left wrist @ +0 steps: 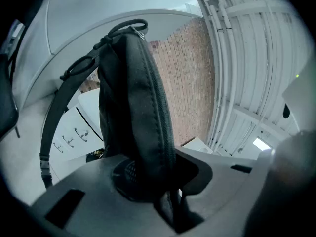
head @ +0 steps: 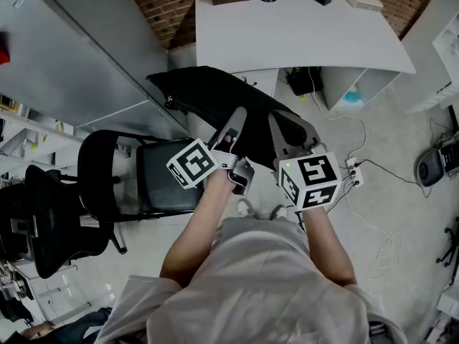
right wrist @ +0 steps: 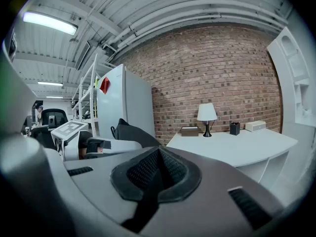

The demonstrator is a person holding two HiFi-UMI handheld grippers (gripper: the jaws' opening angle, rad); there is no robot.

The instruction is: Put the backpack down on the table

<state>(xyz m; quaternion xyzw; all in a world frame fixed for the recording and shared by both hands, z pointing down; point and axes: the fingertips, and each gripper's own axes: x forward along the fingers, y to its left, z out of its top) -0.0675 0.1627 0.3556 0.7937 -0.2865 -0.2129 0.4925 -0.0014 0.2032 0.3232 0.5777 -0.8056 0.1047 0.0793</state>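
The left gripper has its jaws clamped narrowly on the backpack's zipped edge. At its 3 o'clock, the right gripper has its jaws pressed together, with nothing seen between them. The backpack is held up, short of the table at 12 o'clock. Reaching the table and setting it down are not yet done.

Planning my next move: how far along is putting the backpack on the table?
Done: backpack picked up, left claw shut on it, right claw apparently gripping it too. In hand: held in the air, short of the table. Left: setting it down there.
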